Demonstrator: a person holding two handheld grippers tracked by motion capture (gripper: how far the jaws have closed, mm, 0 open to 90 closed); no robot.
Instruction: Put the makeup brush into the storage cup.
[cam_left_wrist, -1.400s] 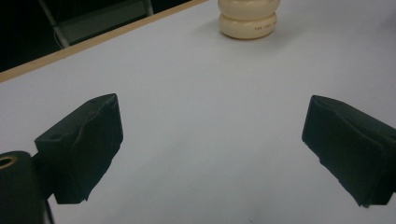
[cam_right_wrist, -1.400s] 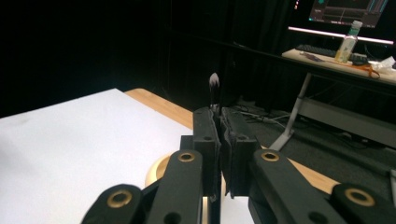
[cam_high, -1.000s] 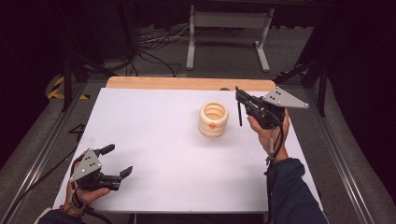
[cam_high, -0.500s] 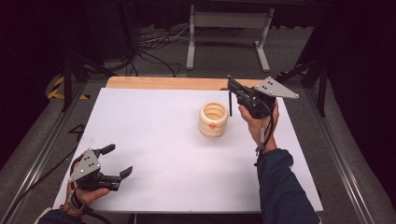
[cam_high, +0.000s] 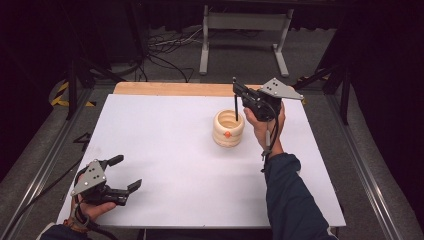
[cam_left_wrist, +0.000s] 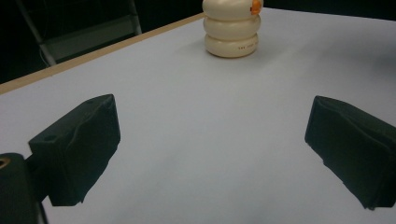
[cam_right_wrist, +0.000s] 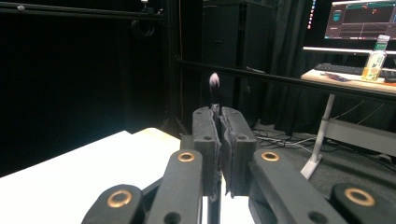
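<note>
Two grippers, one holder, one brush, one table.

Item 1: right gripper (cam_high: 239, 96), upper right of centre in the high view, held up by a hand (cam_high: 264, 127) with a dark sleeve (cam_high: 292, 200) running to the bottom edge. Grey three-cornered plate on top. Jaws pressed together on a thin black brush (cam_high: 236, 106). In the right gripper view the gripper (cam_right_wrist: 219, 135) sits at bottom centre, pads closed flat against the stick.

Item 2: brush, single. Slim black handle, standing near upright in the high view, its lower end dipping at the mouth of the holder; whether it touches the inside cannot be told. In the right gripper view the brush (cam_right_wrist: 214, 88) rises above the jaws at centre frame, ending in a small pale pinkish tuft, somewhat blurred.

Item 3: cream holder (cam_high: 228, 128), single, centre of the high view, just left of the right hand. Three rounded stacked rings, open top, one small orange spot on the near side. In the left gripper view the holder (cam_left_wrist: 232, 29) stands at top centre, with small dark lettering on its lowest ring.

Item 4: left gripper (cam_high: 122, 175), lower left of the high view, low over the table. Jaws spread wide, holding nothing; in the left gripper view the gripper (cam_left_wrist: 215, 154) shows two black pads far apart with bare surface between.

Item 5: white table (cam_high: 165, 150), with a wooden strip along its far edge.
</note>
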